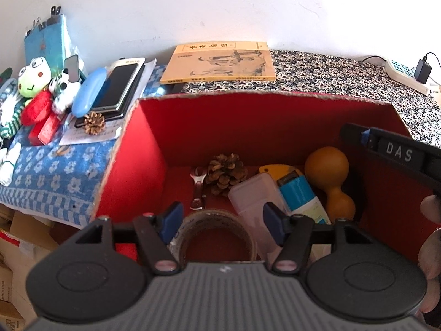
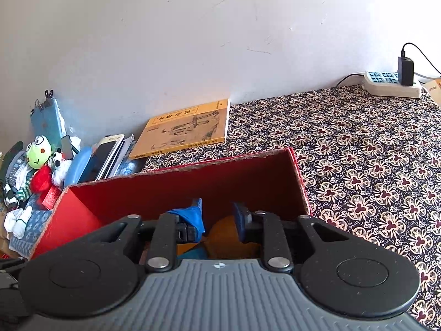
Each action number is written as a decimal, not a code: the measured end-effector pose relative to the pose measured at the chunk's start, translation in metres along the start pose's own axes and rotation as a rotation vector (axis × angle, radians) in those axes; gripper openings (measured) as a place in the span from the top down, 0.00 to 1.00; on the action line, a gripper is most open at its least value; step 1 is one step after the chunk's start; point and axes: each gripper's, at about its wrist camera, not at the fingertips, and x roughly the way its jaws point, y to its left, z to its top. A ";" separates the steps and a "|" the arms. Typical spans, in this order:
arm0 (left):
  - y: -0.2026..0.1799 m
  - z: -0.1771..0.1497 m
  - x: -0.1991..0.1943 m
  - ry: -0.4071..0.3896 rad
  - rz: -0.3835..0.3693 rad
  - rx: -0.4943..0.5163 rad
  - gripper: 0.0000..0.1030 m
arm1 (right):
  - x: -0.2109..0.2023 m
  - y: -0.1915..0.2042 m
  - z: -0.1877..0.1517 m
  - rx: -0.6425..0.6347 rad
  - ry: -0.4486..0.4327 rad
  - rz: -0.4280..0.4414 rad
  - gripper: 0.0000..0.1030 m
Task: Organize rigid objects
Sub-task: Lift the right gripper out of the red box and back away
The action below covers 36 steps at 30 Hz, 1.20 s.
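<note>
The left hand-held gripper (image 1: 223, 224) is spread wide over the brown tape roll (image 1: 217, 234), low in the frame. It looks light and stiff; pinch its rim.

An open red cardboard box (image 1: 154, 149) stands on the patterned cloth, its top rim rough-cut. On its floor lie a brown pine cone (image 1: 226, 172) near the back wall, a small silver wrench (image 1: 198, 190) just left of it, a roll of brown packing tape (image 1: 217, 234) at the front, a clear plastic case (image 1: 255, 198), a blue-and-white tube (image 1: 301, 193) over a yellow tool (image 1: 275, 170), and a tan gourd (image 1: 330, 176) at the right
</note>
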 end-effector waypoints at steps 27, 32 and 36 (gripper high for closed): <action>-0.001 -0.017 -0.056 -0.080 -0.012 0.034 0.36 | -0.071 0.023 -0.015 -0.086 -0.047 -0.048 0.91; -0.004 -0.024 -0.069 -0.090 0.005 0.055 0.36 | -0.087 0.025 -0.021 -0.079 -0.062 -0.067 0.91; -0.006 -0.032 -0.078 -0.091 0.007 0.061 0.36 | -0.100 0.028 -0.024 -0.083 -0.078 -0.063 0.91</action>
